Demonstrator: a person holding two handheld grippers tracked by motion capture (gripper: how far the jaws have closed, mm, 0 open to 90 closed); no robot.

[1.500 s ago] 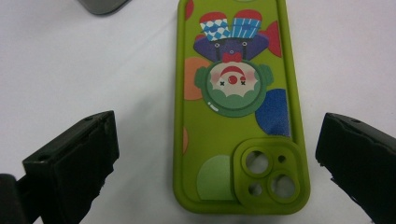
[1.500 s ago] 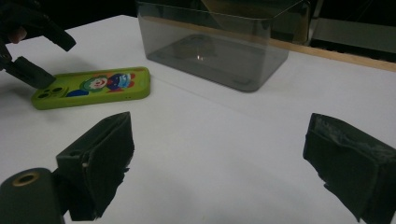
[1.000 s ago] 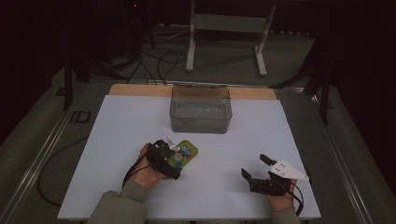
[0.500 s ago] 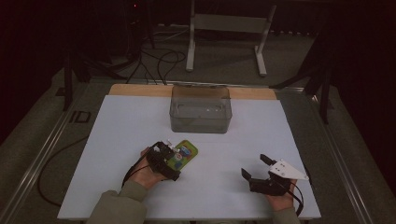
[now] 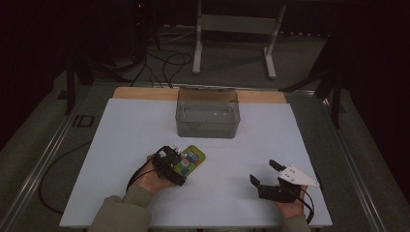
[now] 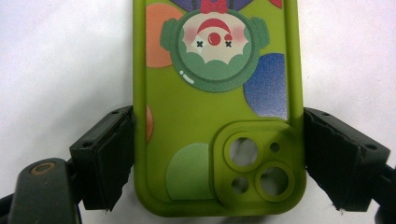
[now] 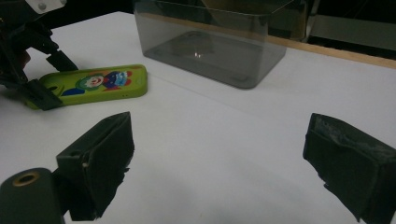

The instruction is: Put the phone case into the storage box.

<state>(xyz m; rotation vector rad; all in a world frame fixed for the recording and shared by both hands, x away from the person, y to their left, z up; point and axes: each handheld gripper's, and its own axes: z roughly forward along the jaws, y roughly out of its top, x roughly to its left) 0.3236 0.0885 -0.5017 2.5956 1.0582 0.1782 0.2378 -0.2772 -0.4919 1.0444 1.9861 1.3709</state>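
White paper (image 5: 125,145) covers the table, with dark floor, cables and a metal stand (image 5: 234,34) behind it. Near the far edge of the paper sits a clear plastic box (image 5: 208,113), open at the top, in front of a strip of bare wood (image 5: 145,93).

On the near left, the left gripper (image 5: 180,164) has just been closing on a green phone case (image 5: 190,159), and its two black pads (image 6: 114,156) now press against the long sides of the case at the camera end. The case lies flat on the paper, back side up, with a cartoon clown face and coloured blobs printed on it; the camera cutouts sit closest to the gripper. It is well short of the box, between the box and the person's left hand (image 5: 152,176).

The right gripper (image 5: 263,173) rests on the near right of the paper, well apart from the case, jaws spread wide with only bare paper between them. A grey three-cornered plate (image 5: 299,176) sits on top of it. From its own camera, the case (image 7: 100,83) lies off to the left with the left gripper (image 7: 44,79) clamped on its end, and the box (image 7: 210,44) stands beyond.
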